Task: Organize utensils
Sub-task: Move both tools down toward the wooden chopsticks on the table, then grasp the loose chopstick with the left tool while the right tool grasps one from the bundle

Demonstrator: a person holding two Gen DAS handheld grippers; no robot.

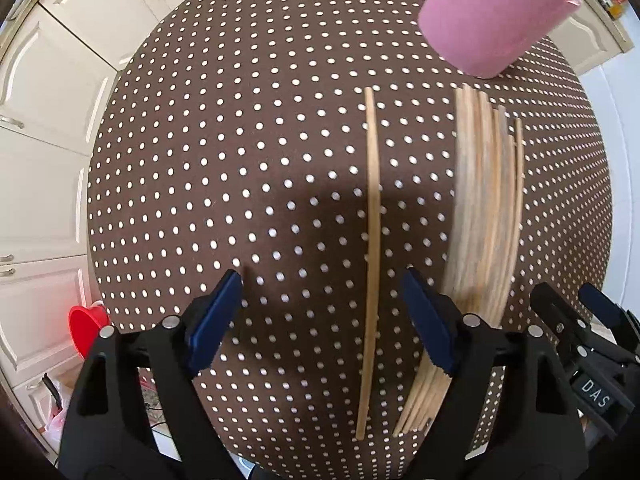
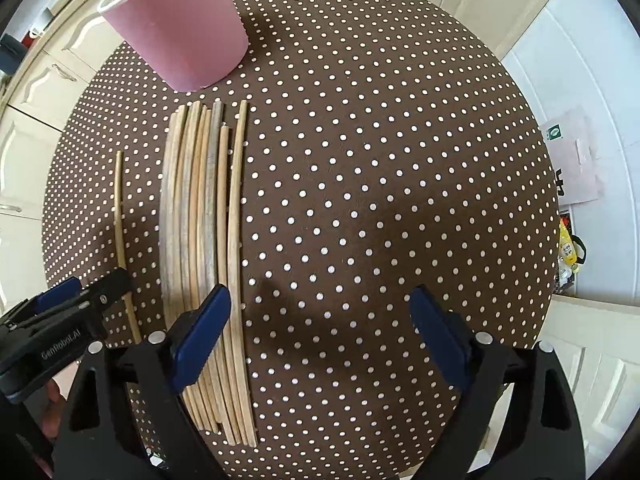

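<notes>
Both tools gape wide and empty: left tool [image 1: 322,320] straddles 1 chopstick [image 1: 373,240]

Both grippers, left gripper [image 1: 322,292] and right gripper [image 2: 320,306], have black frames, blue pads, silver pins; white lettering marks each.
</notes>
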